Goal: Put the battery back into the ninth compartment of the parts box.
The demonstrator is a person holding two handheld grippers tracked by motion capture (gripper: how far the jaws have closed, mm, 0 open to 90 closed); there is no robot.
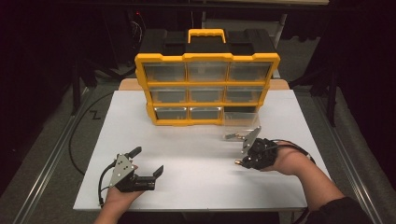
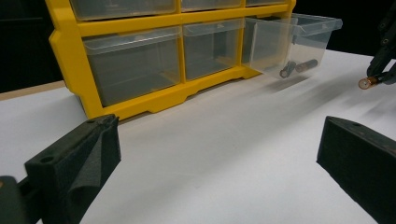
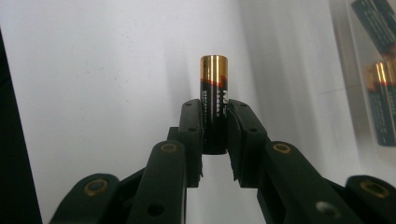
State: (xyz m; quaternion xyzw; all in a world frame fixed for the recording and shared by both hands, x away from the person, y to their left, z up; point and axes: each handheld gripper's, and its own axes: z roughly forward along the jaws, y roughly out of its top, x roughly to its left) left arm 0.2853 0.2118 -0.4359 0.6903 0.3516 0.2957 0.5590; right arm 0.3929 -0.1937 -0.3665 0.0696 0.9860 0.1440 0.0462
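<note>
On the white table [image 1: 196, 177] a yellow-and-black organizer [image 1: 207, 88] stands at the far side, three rows of clear drawers, black top with a yellow handle [image 1: 206, 35]. Down at its bottom right corner one clear drawer [image 2: 299, 42] is pulled out over the tabletop, and in the left gripper view two batteries [image 2: 294, 68] lie in it, nothing standing between that drawer and either hand. Over on the left, the left gripper [image 1: 148, 161] rests low over the near part of the table, jaws spread wide, nothing between them, only bare white surface ahead of them. Now to the right: the right gripper [image 3: 215, 126] is near the open drawer, just in front of it, and it has a battery [image 3: 214, 102] pinched between its jaws. The jaws are drawn in narrow, pads pressed on the black lower body on both sides, the copper-coloured end sticking out past the tips. From the left gripper view that copper end [image 2: 364, 83] shows at the right edge, just above the table and apart from the drawer.
</note>
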